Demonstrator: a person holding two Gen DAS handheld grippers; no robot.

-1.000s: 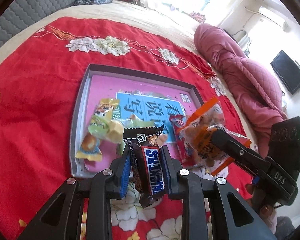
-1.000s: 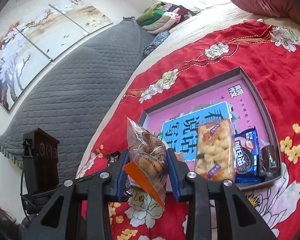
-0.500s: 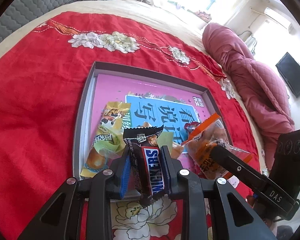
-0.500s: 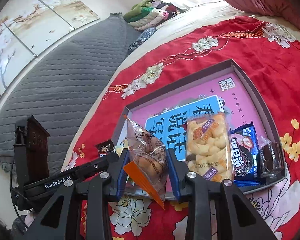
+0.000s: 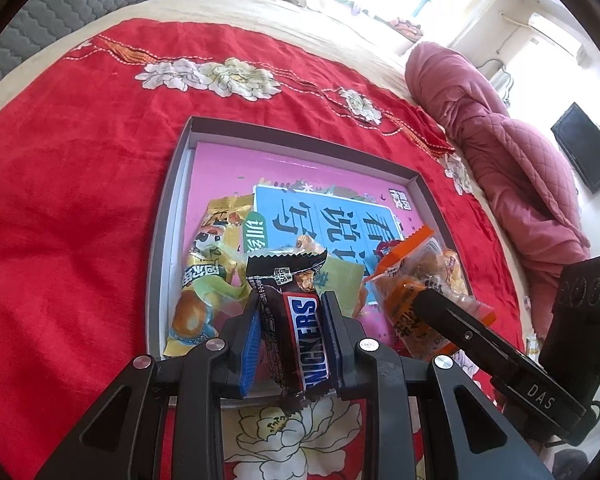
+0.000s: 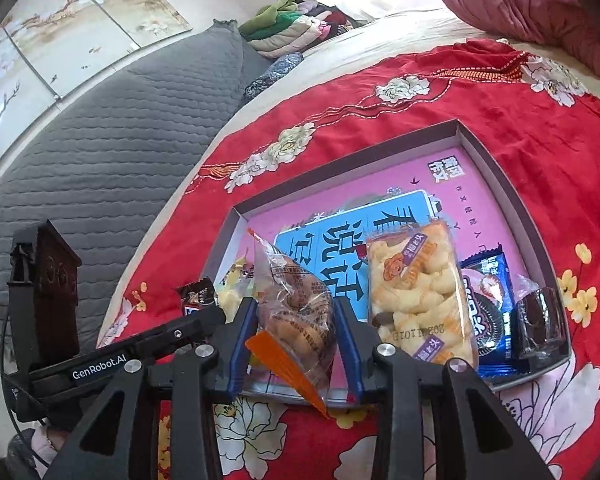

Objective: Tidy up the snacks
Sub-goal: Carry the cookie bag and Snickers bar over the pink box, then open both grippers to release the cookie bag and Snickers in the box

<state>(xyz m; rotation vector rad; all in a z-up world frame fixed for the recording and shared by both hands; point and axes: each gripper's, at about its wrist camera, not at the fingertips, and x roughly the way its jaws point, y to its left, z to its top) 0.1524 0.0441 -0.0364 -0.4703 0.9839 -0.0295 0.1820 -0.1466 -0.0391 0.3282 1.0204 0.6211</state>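
Both grippers lowering toward tray (image 5: pixel 168 216): left gripper (image 5: pixel 290 320) clamping Snickers bar (image 5: pixel 300 328); right gripper (image 6: pixel 296 320) clamping clear bread packet (image 6: pixel 296 312).

Bedspread (image 5: pixel 80 208): red with cream flower pattern. Tray (image 5: pixel 300 132): grey rim, pink floor with a blue printed panel. Snickers bar (image 5: pixel 300 332): brown wrapper, blue lettering on white. Bun packet (image 6: pixel 296 312): clear with orange corner. Biscuit packet (image 6: pixel 488 308): dark blue. Headboard cover (image 6: pixel 112 152): grey, quilted.

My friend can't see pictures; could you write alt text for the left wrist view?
A hand-held gripper pinches a Snickers bar over a grey tray of snacks on a red flowered blanket. At right, another gripper holds an orange-edged snack bag.
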